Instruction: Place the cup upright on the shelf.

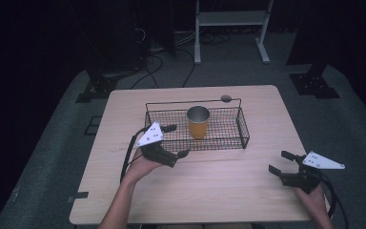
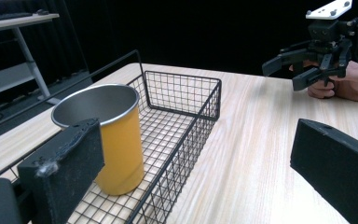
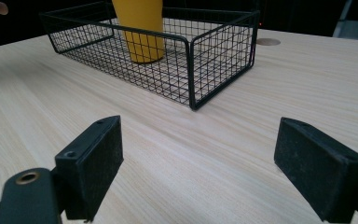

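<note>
An orange metal cup [image 1: 198, 122] stands upright inside a black wire basket [image 1: 228, 141] in the middle of the wooden table [image 1: 228, 186]. My left gripper [image 1: 176, 141] hovers open at the basket's front left corner, one jaw over the basket, the other over the table. In the left gripper view the cup [image 2: 114, 140] sits just beyond the left jaw, nothing between the jaws. My right gripper [image 1: 282, 162] is held open near the table's right front edge, well away from the basket [image 3: 214, 51]; the cup [image 3: 142, 28] shows in the right gripper view.
A raised wire handle [image 1: 193, 101] runs along the basket's far side. A small round grey disc [image 1: 226, 98] lies on the table behind the basket. White shelf legs [image 1: 263, 43] and cables are on the floor beyond the table.
</note>
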Tool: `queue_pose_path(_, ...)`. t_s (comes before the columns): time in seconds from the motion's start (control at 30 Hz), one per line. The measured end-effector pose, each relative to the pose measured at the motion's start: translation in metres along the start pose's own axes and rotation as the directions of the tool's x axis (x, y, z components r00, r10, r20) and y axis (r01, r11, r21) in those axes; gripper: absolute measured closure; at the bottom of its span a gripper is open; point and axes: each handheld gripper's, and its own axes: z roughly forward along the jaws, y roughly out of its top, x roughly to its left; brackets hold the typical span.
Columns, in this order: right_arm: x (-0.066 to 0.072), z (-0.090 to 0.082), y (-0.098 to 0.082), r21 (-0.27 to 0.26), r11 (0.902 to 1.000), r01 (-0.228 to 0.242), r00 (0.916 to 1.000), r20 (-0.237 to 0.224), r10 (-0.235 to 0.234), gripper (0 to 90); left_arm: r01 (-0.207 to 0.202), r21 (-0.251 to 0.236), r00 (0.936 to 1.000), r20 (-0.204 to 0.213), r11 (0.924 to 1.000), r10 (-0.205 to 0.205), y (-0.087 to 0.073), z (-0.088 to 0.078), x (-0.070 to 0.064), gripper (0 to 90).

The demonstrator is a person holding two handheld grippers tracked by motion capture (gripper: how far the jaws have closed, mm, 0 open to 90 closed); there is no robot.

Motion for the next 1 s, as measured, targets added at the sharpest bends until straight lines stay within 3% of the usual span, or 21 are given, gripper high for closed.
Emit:
queue_pose_path(0.43, 0.000, 0.000, 0.000, 0.004, 1.0000, 0.005, 1.0000, 0.001, -0.005, 14.4, 0.013, -0.010, 0.9999, 0.000, 0.9999, -0.013, -0.011, -0.007, -0.011, 2.0)
queue_pose_path(0.63, 0.000, 0.000, 0.000, 0.002, 1.0000, 0.000, 1.0000, 0.000, 0.000, 14.4, -0.002, -0.006, 1.0000, -0.002, 1.0000, 0.002, -0.017, -0.010, -0.018, 2.0)
queue_pose_path(1.0, 0.000, 0.000, 0.000, 0.006, 1.0000, 0.002, 1.0000, 0.001, -0.002, 14.4, 0.034, -0.033, 0.9994, -0.005, 0.9989, -0.034, -0.037, -0.020, -0.032, 2.0)
